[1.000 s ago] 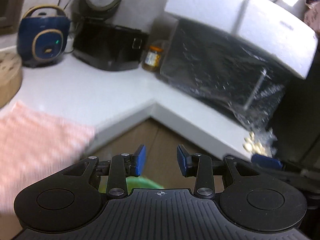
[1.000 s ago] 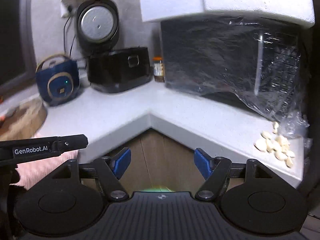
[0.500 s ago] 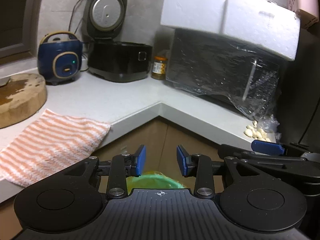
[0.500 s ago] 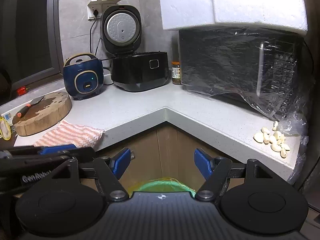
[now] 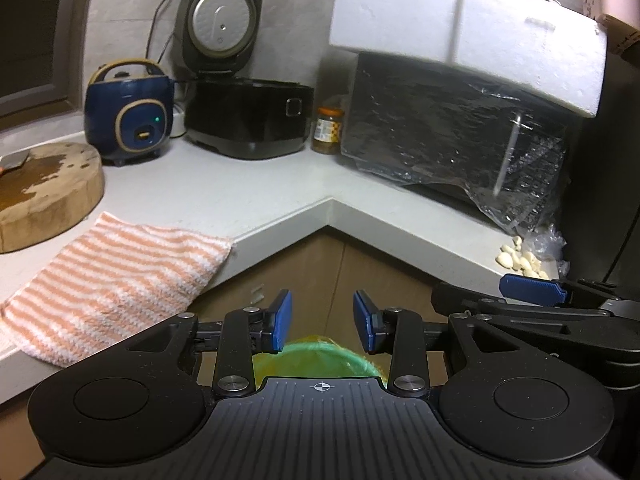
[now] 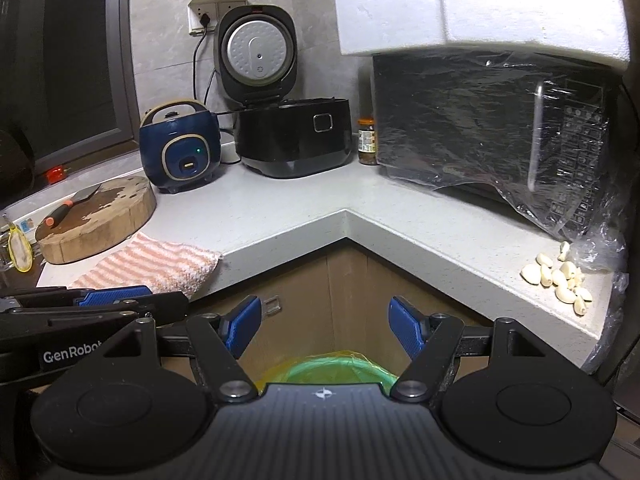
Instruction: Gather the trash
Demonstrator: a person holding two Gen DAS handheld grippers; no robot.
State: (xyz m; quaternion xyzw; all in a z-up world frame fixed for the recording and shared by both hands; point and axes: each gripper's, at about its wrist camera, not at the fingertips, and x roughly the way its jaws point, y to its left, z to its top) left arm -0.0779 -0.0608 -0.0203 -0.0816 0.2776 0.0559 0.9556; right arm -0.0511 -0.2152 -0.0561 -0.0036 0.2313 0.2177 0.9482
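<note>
A bin lined with a green and yellow bag point(image 5: 320, 346) point(image 6: 340, 366) stands on the floor under the counter corner, mostly hidden behind both grippers. My left gripper point(image 5: 323, 318) hangs above it, open, with nothing between its blue pads. My right gripper point(image 6: 325, 326) is also open and empty, its jaws set wider. Each gripper shows at the edge of the other's view. Peeled garlic cloves point(image 5: 520, 260) point(image 6: 560, 278) lie at the counter's right end beside a crumpled clear plastic bag point(image 6: 600, 246).
An L-shaped white counter point(image 6: 304, 216) carries a striped orange cloth point(image 5: 116, 276), a wooden chopping block point(image 6: 96, 218) with a knife, a blue cooker point(image 6: 182, 152), an open black rice cooker point(image 6: 292, 136), a jar point(image 5: 328, 130) and a plastic-wrapped microwave point(image 6: 480, 120) under a foam box point(image 6: 480, 4).
Both views swung from a blurred, tilted look at the microwave side to a steady, level look at the counter corner. The bin came further into sight. Neither gripper's jaws changed.
</note>
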